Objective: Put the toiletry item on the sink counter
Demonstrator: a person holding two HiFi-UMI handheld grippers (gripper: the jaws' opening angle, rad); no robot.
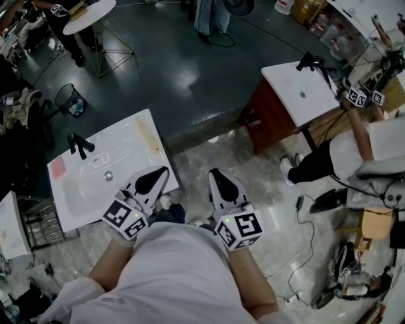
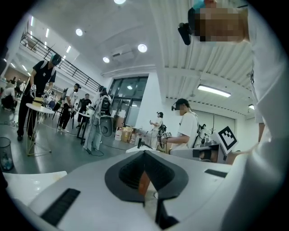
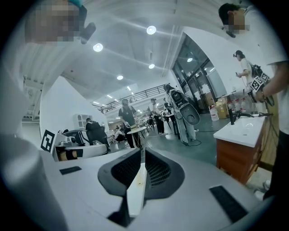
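Observation:
The white sink counter (image 1: 136,142) with its black faucet (image 1: 79,145) and basin drain (image 1: 108,176) stands at the left of the head view. A flat pink thing (image 1: 58,168) lies on the counter's left part; I cannot tell what it is. My left gripper (image 1: 164,171) is held by my body over the counter's near right corner, jaws together and empty. My right gripper (image 1: 212,172) points forward over the floor beside it, also shut and empty. In the gripper views, the left gripper (image 2: 144,153) and right gripper (image 3: 142,151) point out into the hall. No toiletry item is in either one.
A second sink counter (image 1: 300,92) on a brown cabinet stands at the upper right, where another person (image 1: 361,145) works with grippers. A wire waste basket (image 1: 69,100) and a round table (image 1: 88,16) stand beyond my counter. Cables (image 1: 310,221) trail on the floor at right.

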